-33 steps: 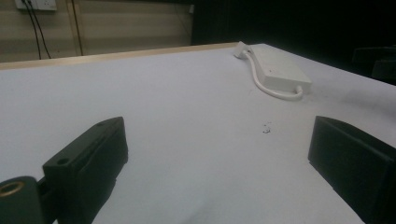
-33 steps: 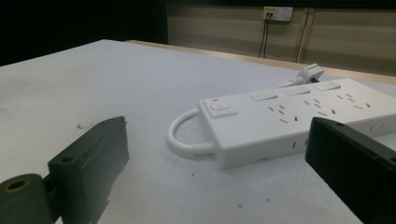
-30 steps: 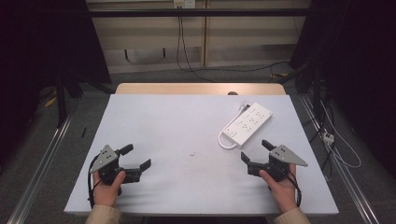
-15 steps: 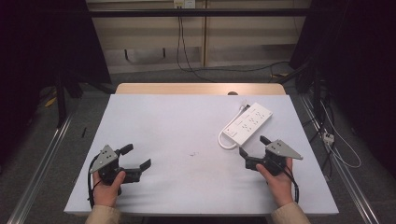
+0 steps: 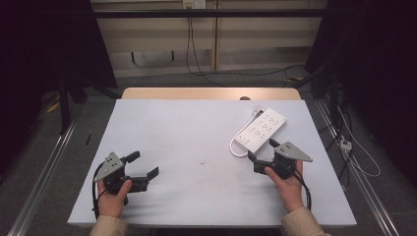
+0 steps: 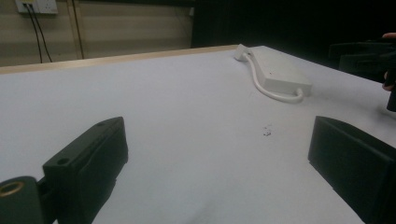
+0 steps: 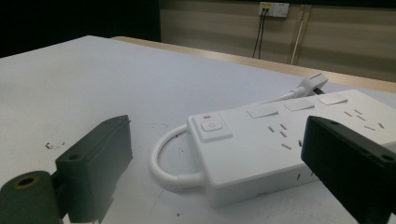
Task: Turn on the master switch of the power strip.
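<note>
white table (image 5: 196, 132) in a dim room; the power strip (image 7: 280, 144) lies just ahead of my spread right gripper (image 5: 266, 153); my left gripper (image 5: 142, 164) gapes too.

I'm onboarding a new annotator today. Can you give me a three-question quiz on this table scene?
1. True or false: the right gripper is clamped on the white plastic power strip.
2. Which lies nearer the strip's switch end? A. the left gripper B. the right gripper
3. Fill in: the strip's white cable leaves the switch end and curves in a ____.

Key: 1 false, its jaws stand open just short of the strip; 2 B; 3 loop.
</note>
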A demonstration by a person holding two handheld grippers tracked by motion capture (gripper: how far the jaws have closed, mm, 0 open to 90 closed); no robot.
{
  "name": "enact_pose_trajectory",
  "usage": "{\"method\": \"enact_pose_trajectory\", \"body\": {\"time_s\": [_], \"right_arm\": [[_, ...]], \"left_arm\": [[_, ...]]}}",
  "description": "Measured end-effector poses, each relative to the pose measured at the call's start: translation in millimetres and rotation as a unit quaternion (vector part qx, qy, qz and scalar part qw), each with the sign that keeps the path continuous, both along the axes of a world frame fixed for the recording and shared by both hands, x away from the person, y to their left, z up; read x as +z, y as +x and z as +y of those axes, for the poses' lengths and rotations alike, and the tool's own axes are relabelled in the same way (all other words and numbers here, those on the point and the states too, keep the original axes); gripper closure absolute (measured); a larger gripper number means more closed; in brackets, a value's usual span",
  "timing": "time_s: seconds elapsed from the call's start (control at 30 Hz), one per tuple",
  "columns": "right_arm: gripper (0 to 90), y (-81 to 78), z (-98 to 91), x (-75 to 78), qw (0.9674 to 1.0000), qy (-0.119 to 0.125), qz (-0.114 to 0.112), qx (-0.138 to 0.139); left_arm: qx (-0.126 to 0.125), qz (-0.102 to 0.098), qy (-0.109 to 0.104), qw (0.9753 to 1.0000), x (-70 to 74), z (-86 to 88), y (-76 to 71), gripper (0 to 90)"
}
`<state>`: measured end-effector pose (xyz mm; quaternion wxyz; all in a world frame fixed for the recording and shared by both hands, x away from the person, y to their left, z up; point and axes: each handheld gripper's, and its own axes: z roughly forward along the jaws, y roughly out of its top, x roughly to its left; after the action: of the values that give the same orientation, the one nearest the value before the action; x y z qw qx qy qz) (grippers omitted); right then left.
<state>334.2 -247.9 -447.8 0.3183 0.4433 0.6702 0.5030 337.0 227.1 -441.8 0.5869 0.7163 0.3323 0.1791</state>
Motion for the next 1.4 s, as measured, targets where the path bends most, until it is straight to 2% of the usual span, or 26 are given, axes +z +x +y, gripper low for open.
{"method": "enact_pose_trajectory", "body": {"time_s": [0.43, 1.4], "right_arm": [[8.7, 12.7, 5.8, 1.0, 1.0, -0.004, 0.005, -0.002], [9.1, 29.2, 15.2, 0.4, 0.9999, -0.01, 0.013, 0.002]], "left_arm": [[-0.001, 0.002, -0.002, 1.0, -0.3, 0.5, 0.4, 4.5], [-0.005, -0.001, -0.011, 0.9999, -0.2, -0.6, 0.7, 4.5]]}}
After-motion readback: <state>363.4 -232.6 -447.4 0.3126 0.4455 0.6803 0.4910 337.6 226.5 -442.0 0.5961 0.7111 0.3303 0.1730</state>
